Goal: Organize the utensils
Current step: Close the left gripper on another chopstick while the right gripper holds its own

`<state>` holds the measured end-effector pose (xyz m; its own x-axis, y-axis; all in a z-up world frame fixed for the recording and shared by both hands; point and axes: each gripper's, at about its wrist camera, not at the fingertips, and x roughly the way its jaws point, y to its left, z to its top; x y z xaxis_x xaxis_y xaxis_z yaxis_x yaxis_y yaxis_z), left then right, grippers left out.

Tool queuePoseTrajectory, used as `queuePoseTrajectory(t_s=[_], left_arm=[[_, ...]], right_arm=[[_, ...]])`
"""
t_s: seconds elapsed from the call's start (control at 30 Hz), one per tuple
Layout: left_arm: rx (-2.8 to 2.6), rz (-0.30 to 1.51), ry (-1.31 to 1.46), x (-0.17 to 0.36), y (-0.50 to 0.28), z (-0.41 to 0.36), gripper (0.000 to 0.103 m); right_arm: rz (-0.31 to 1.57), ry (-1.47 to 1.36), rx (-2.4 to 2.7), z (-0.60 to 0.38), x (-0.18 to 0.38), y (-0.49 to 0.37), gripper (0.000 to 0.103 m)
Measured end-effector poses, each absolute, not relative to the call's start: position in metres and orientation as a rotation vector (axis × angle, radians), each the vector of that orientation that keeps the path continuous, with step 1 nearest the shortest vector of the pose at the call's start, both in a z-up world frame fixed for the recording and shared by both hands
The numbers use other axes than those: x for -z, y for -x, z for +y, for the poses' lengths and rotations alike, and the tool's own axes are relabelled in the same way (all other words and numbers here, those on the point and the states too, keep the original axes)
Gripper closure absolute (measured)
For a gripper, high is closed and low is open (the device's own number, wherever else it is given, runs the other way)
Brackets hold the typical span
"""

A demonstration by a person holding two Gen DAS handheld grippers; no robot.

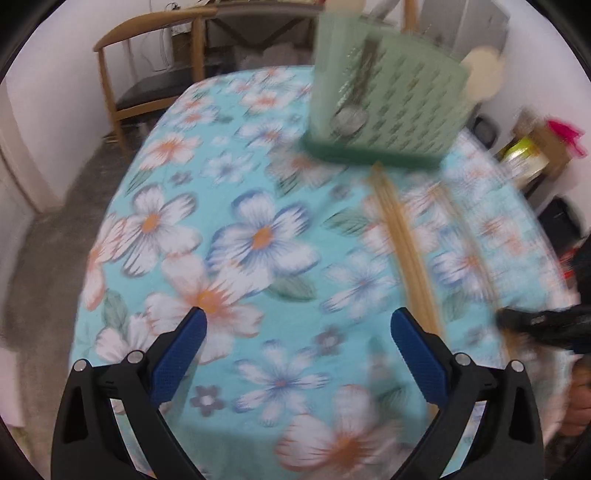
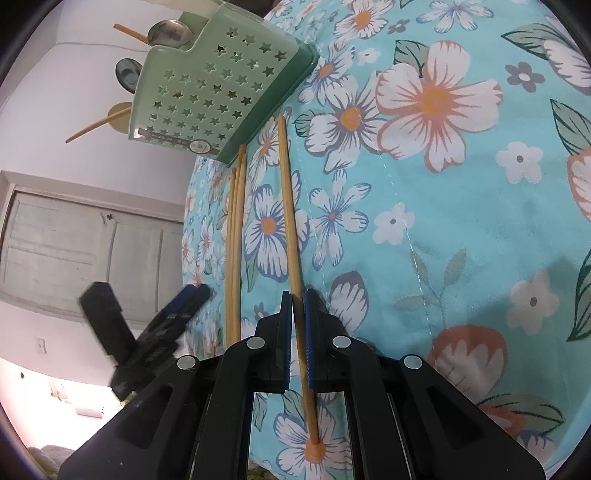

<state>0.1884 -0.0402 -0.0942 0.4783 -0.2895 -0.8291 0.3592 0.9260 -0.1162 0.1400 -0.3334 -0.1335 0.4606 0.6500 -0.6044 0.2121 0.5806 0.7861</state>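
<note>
Floral turquoise cloth covers the surface (image 1: 258, 184) in the left wrist view, with a wooden chair (image 1: 147, 66) and white walls behind it. The left hand-held gripper (image 1: 297, 332) hovers above the cloth with its blue pads spread wide and nothing between them. A bundle of chopsticks (image 1: 402, 247) lies ahead and to its right, long axis running away toward the green utensil caddy (image 1: 388, 99) at the far edge; motion blur hides finer detail. In the right wrist view, the right hand-held gripper (image 2: 298, 295) is closed on a single chopstick (image 2: 288, 206), which runs straight forward between the jaws, its far tip pointing at the caddy (image 2: 214, 88) where spoons (image 2: 170, 31) already stand. The remaining chopsticks (image 2: 234, 240) lie parallel just to its left. The right arm looks better placed to carry this stick forward into the caddy.
</note>
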Motion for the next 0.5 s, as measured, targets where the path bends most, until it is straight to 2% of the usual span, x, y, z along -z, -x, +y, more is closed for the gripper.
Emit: queuePoseTrajectory(t_s=[0.03, 0.13, 0.2, 0.4, 0.5], left_arm=[[0.446, 0.993, -0.048, 0.09, -0.187, -0.042, 0.006], [0.545, 0.995, 0.003, 0.085, -0.185, -0.051, 0.018], [0.597, 1.012, 0.036, 0.088, -0.188, -0.058, 0.034], [0.652, 1.087, 0.111, 0.102, -0.195, -0.067, 0.067], [0.648, 1.132, 0.159, 0.111, -0.203, -0.065, 0.079]], right_arm=[[1.092, -0.957, -0.329, -0.332, 0.134, -0.141, 0.098], [1.088, -0.976, -0.338, -0.332, 0.138, -0.14, 0.098], [1.085, -0.985, -0.343, -0.335, 0.139, -0.139, 0.098], [1.084, -0.989, -0.354, -0.339, 0.139, -0.136, 0.098], [1.083, -0.985, -0.355, -0.341, 0.139, -0.134, 0.098]])
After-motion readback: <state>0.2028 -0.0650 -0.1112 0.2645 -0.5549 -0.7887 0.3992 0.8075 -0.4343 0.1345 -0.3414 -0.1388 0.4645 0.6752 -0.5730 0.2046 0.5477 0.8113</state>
